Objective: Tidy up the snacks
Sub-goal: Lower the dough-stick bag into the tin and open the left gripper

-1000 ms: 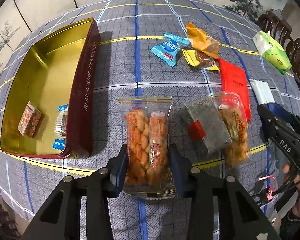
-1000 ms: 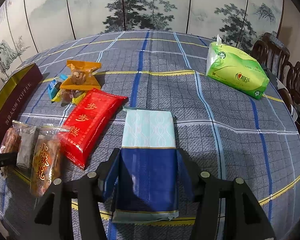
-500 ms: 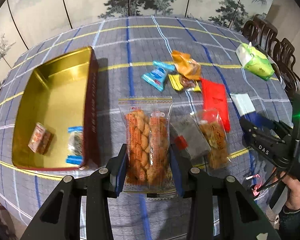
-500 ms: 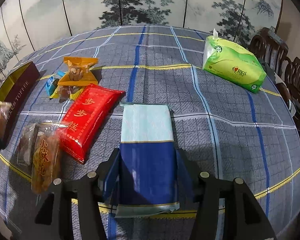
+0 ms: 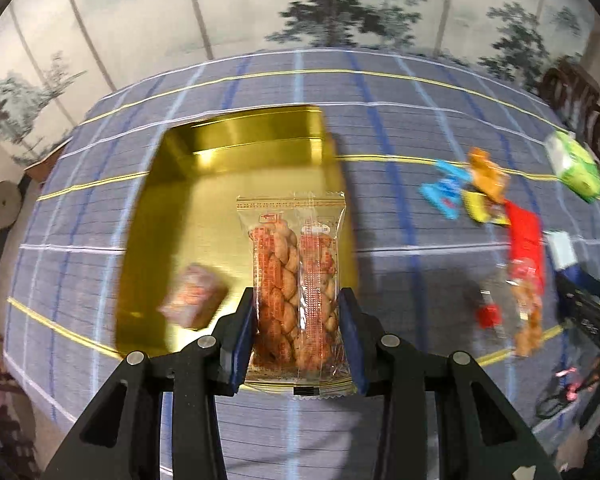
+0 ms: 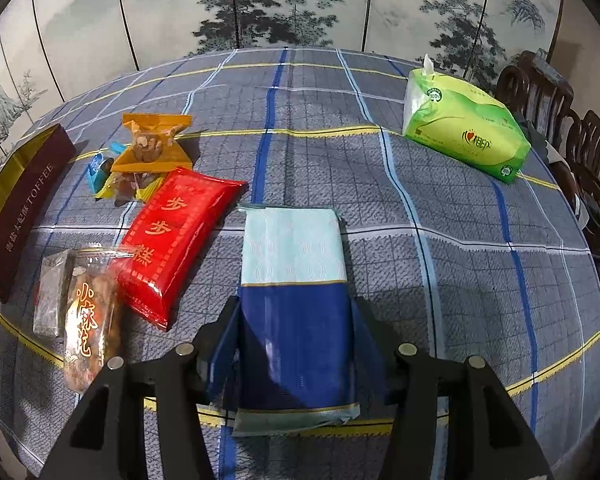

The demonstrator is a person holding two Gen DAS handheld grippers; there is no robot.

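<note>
Since the earlier frames the left gripper has carried its clear packet of 2 fried dough twists off the cloth and over the open gold rectangular tin; the packet was beside the tin, now it hangs above the tin's gold floor, and the left view is motion-blurred. Left jaws are narrow, blue pads clamped on both long edges of the twist packet. Inside the tin at lower left lies a small red-and-white boxed snack. Right of the tin on the grey-blue checked tablecloth: a blue wrapped candy, an orange wrapped pastry, a red flat pack with gold characters, a clear bag of brown snacks with orange print touching a grey packet. The right gripper sits in the same spot, jaws about half open around the dark-blue lower half of a pale-blue and navy flat packet lying on the cloth; pads look pressed to its sides and the navy foil bulges slightly. A green tissue pack sits far right near dark wooden chairs.
</note>
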